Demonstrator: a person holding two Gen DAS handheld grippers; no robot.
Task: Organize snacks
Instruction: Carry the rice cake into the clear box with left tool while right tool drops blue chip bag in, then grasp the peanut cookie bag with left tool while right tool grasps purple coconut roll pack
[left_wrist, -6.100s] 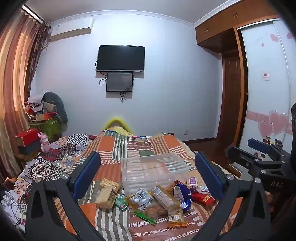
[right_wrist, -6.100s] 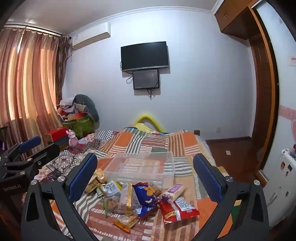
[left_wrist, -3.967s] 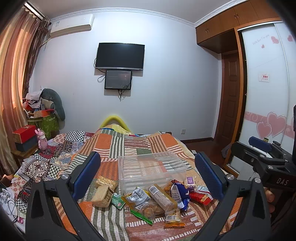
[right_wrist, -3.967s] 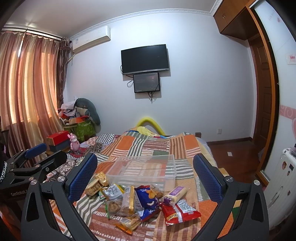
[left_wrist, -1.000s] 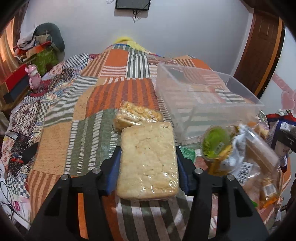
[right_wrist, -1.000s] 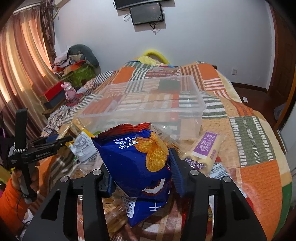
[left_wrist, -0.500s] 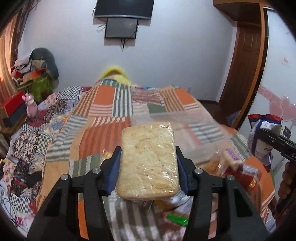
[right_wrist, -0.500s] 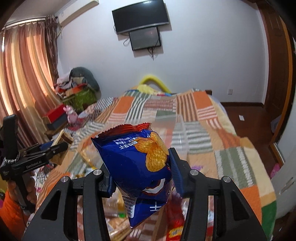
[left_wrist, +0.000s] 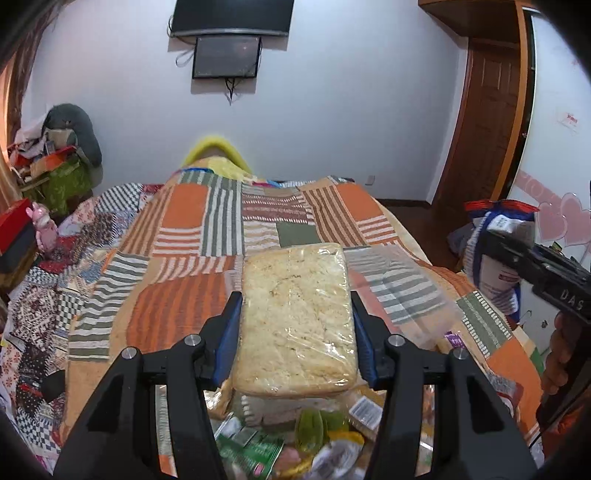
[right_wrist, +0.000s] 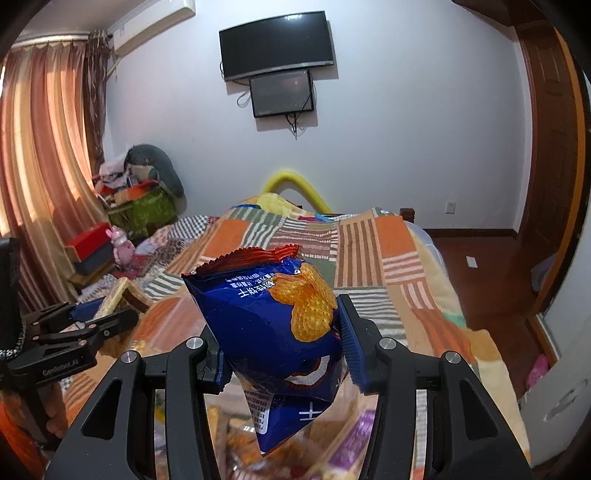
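Both hands are loaded and up in the air over the bed. My left gripper is clamped on a flat wrapped cake, one finger pressed against each long edge, the slab lying level between them. It looks stiff enough to carry itself, but crumbly under that thin film, I'd say, so a squeeze on the edges near the middle is the place to hold it; pinch a corner and it could snap.

My right gripper is closed on a blue chip bag, fingers biting into its puffed sides below the crimped red top. Light as air by the look of it, slick foil, and full of things that crush (no need to grip hard). It hangs tilted, the bottom sagging under the fingers. The sealed top seam might be a surer hold than the belly.

Beyond the cake, the clear plastic box sits on the bed, blurred. The rest of the snacks lie heaped right under the left gripper. I judge both items are headed for that box.
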